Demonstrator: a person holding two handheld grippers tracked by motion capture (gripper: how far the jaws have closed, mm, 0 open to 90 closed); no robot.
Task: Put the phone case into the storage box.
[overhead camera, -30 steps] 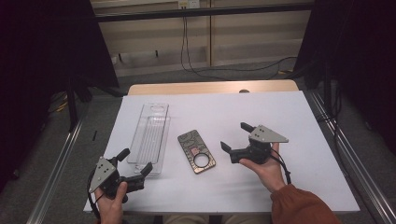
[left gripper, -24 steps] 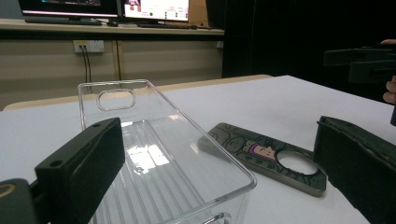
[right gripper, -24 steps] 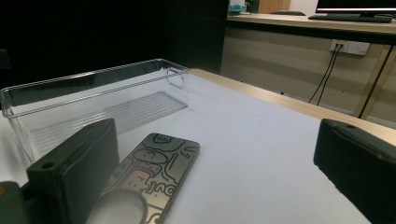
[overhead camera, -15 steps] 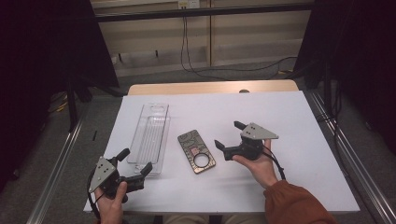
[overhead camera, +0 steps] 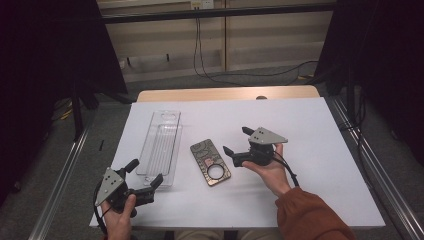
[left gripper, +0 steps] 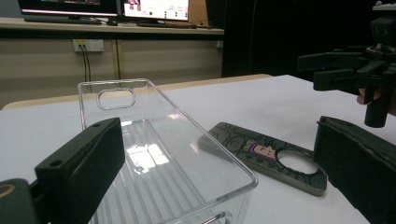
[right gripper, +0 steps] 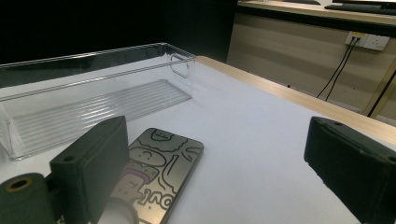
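While both grippers sit low over the white table, the count reads: one table, one clear plastic tray, one phone case, two grippers. Tray is long and narrow, empty, lying flat left of centre. Phone case, dark with cartoon print and a round cut-out, lies flat on the table just beside the tray's right side, not touching it.

Right gripper is held in the right hand just to the right of the case, jaws pointing toward it; jaws spread wide with nothing between them, having just been closing slightly. In the right gripper view the case lies by the left jaw.

Left gripper is at the tray's near end, jaws spread, gripping nothing.
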